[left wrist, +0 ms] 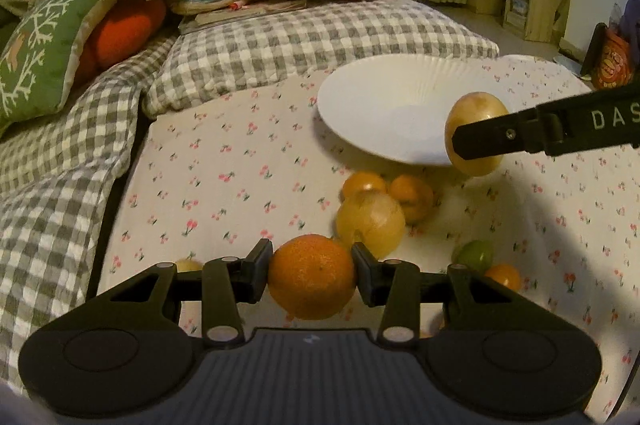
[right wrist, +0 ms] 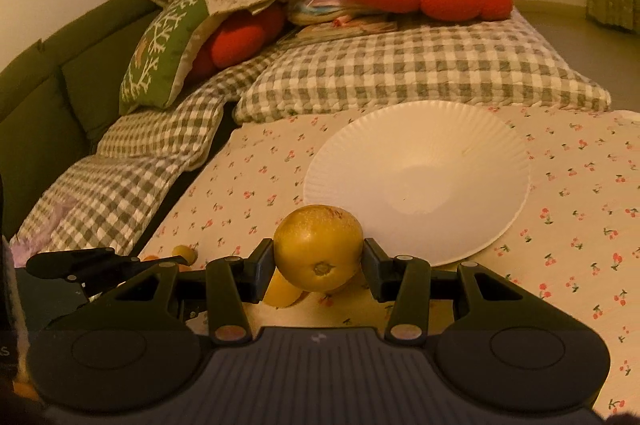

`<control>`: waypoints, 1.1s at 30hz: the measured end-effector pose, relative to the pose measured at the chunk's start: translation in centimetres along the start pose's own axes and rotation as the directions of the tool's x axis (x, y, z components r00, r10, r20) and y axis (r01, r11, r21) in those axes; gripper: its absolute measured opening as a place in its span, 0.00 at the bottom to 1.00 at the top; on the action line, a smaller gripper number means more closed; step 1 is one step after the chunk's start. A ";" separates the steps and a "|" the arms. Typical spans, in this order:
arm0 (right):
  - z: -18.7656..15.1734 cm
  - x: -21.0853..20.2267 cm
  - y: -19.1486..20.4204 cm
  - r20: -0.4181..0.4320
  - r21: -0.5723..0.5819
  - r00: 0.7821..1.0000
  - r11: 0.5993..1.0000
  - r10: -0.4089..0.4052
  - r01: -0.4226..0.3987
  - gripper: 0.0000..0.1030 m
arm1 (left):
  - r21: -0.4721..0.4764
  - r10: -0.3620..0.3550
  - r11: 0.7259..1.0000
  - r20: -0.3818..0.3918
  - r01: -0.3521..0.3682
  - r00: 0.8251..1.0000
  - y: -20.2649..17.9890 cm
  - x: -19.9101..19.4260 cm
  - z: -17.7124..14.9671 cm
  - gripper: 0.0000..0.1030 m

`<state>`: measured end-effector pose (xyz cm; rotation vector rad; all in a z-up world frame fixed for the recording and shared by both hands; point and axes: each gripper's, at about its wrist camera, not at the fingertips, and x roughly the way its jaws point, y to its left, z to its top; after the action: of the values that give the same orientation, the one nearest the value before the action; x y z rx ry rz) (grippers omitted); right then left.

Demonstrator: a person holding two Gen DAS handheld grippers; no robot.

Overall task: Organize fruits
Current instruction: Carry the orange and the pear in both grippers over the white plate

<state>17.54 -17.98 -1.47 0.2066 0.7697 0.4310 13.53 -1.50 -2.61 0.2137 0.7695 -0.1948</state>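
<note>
I have the left gripper [left wrist: 312, 259] clamped on an orange [left wrist: 311, 277], well short of the plate [right wrist: 416, 181]. The right gripper [right wrist: 319, 257] grips a yellow fruit [right wrist: 319, 253], held just at the plate's near rim. Remaining fruit [left wrist: 370, 221] lies on the cloth before the plate. Plan: carry each over the plate's centre, lower until touching, then release; round fruit likely rolls off a shallow rim.
</note>
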 end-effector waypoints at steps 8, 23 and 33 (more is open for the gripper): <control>1.1 -0.6 -2.8 0.045 0.081 0.998 0.996 -0.034 0.030 0.42 | -0.023 -0.064 0.998 0.050 0.065 0.997 -1.3 1.0 3.2 0.29; 1.6 1.1 -7.3 0.017 0.192 0.994 0.976 -0.113 0.107 0.42 | -0.069 -0.201 0.975 0.120 0.210 0.972 -4.2 6.0 7.7 0.29; 1.5 2.7 -7.4 -0.020 0.162 0.993 0.979 -0.118 0.120 0.42 | -0.055 -0.205 0.976 0.110 0.211 0.973 -4.4 8.1 7.7 0.29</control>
<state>22.56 -23.40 -4.58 0.3102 0.8232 0.2556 23.26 -8.48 -3.51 0.0587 0.6937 -0.3756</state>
